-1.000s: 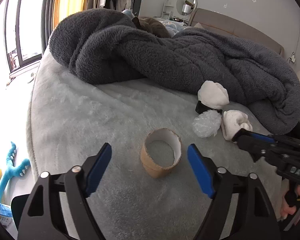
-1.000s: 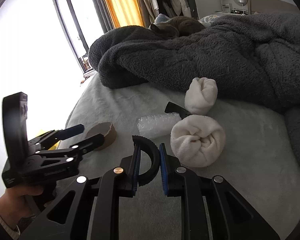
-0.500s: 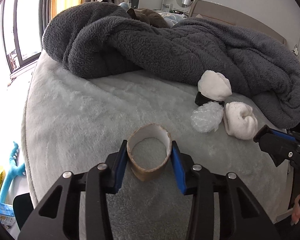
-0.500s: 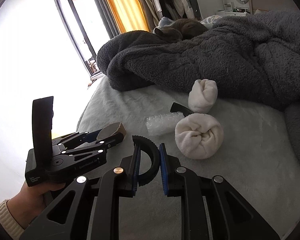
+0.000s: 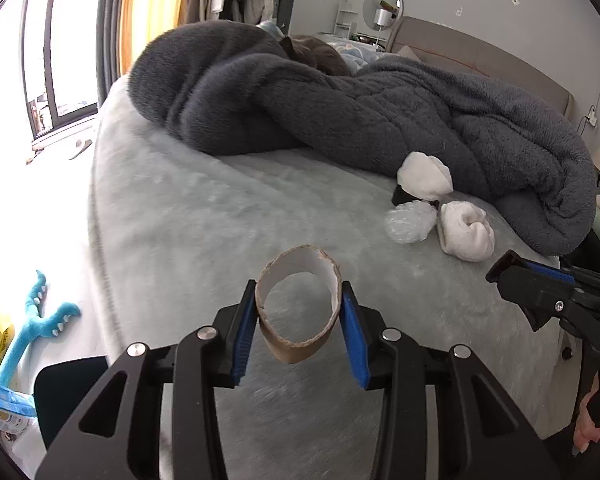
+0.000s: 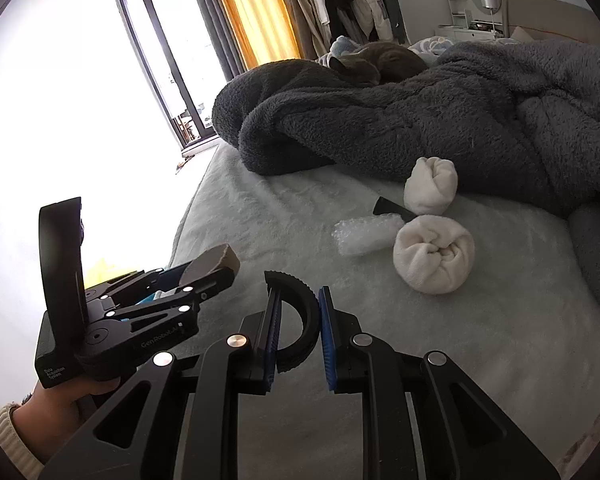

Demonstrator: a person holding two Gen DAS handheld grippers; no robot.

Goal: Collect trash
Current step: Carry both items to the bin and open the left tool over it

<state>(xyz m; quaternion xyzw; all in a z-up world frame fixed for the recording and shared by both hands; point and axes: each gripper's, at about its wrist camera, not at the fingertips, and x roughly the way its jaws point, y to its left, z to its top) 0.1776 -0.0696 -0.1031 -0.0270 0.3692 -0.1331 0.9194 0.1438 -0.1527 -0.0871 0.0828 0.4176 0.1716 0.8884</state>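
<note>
Left wrist view: the left gripper (image 5: 298, 314) is clamped on the cardboard tube (image 5: 299, 308), blue pads squeezing both sides, tube lifted just clear of the pale bed cover (image 5: 204, 216). Over on the right wrist view, the right gripper (image 6: 298, 322) pinches a black curved plastic piece (image 6: 300, 320) between its pads. Bubble wrap (image 6: 364, 234) lies on the cover beside two rolled white socks (image 6: 434, 254), near the grey blanket (image 6: 440, 120)

both wrist views overlook bed (image 5: 204, 216)
</note>
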